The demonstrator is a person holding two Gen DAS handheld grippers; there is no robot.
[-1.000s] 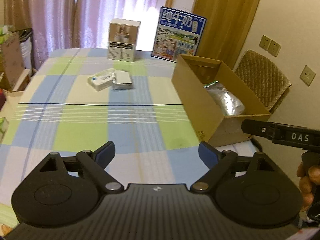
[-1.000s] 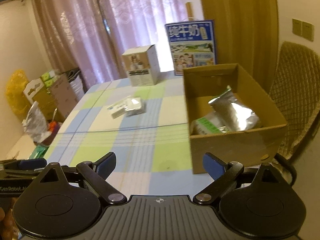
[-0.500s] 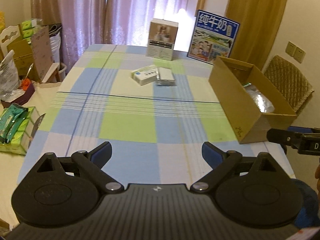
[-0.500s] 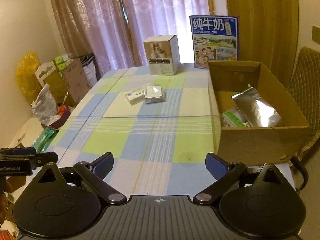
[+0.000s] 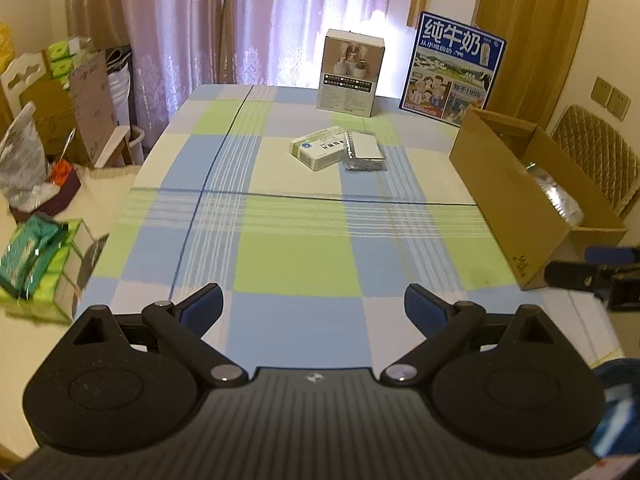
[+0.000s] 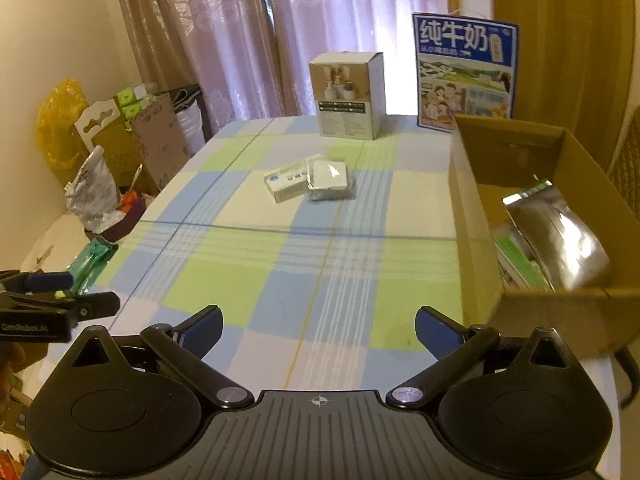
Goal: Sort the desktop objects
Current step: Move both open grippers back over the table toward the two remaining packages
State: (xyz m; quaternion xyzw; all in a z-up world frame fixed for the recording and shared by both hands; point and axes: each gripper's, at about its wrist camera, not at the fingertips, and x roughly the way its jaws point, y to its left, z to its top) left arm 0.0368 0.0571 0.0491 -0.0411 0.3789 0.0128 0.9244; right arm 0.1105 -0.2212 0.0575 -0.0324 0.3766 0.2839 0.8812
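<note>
Left wrist view: left tongs (image 5: 314,306) spread wide, empty, above the checked worktop (image 5: 296,256). A white medicine box (image 5: 319,151) touches a silver blister pack (image 5: 364,150) mid-worktop; cardboard box (image 5: 508,196) at right.

Right wrist view: right tongs (image 6: 318,330) likewise wide and empty (nothing between the fingers). Foil pouch (image 6: 560,236) lies inside the cardboard box.
</note>
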